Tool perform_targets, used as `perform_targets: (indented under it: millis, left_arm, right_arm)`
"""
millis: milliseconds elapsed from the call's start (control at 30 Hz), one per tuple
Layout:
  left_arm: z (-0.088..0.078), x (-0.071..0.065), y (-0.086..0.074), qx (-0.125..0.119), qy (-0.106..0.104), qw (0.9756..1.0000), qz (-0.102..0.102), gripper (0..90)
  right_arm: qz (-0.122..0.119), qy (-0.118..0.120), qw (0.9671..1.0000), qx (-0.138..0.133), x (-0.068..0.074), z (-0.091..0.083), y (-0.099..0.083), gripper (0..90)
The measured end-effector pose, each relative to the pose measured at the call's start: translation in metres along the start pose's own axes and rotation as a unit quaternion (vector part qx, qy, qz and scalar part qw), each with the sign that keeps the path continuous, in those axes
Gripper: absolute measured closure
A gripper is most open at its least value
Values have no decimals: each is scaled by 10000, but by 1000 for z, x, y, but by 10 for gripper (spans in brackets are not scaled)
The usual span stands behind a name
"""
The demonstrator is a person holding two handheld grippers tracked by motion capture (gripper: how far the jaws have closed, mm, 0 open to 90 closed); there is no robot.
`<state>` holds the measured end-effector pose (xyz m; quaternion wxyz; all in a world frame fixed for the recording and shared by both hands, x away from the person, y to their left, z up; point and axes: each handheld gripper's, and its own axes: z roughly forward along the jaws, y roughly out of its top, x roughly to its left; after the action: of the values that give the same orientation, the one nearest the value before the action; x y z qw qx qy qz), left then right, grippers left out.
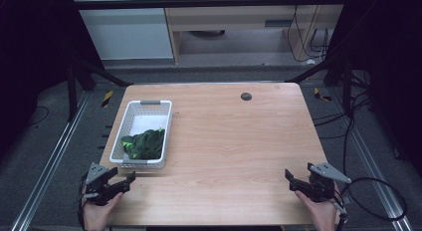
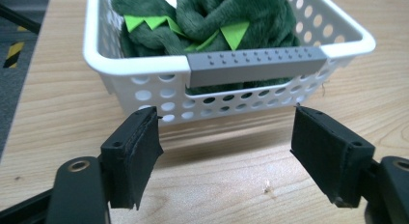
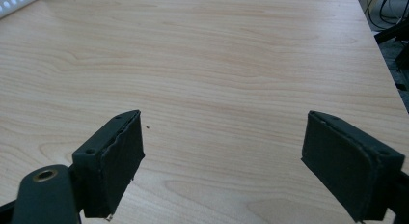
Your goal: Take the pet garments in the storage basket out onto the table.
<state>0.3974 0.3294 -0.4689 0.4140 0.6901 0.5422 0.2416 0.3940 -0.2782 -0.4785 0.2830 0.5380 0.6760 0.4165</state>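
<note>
A: Status of the left gripper (image 1: 125,180)?

B: It sits at the near-left corner of the table (image 1: 239,141); jaws spread, nothing between the pads; in the left gripper view the pads (image 2: 132,154) hang over bare wood just short of the white basket (image 2: 144,84); the basket's grey handle (image 2: 253,65) faces the gripper directly, and a strip of tabletop separates pads from basket wall.

A: Location of the basket and its contents?

B: The basket stands on the left part of the table, its long side running near parallel to the left edge, its near end close to the front edge; a green plush toy (image 1: 144,144) with light green spikes lies bunched in the near half; the far half of the basket floor is bare.

A: Status of the right gripper (image 1: 293,180)?

B: It is held at the near-right corner, well apart from the basket; jaws spread wide, pinching nothing; the right gripper view looks across open wood between its pads (image 3: 113,159).

A: Room for movement?

B: The middle and right of the tabletop are unobstructed; a small dark round fitting (image 1: 246,96) sits near the far edge; the right table edge lies just beside the right gripper.
</note>
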Motion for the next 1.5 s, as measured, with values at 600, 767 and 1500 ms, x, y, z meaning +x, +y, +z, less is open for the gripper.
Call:
perform_targets:
  millis: [600,767,1500]
  left_arm:
    - [-21,-1,20,-400,-75,9992,31,213]
    - [-23,-4,28,-438,-176,9988,94,206]
    - [-20,-6,59,-371,-298,9983,335,182]
  right_arm:
    - [-79,21,10000,1,1,-5,-3,145]
    - [-176,55,9998,13,4,-5,-2,138]
    - [-283,82,9996,40,5,-3,0,134]
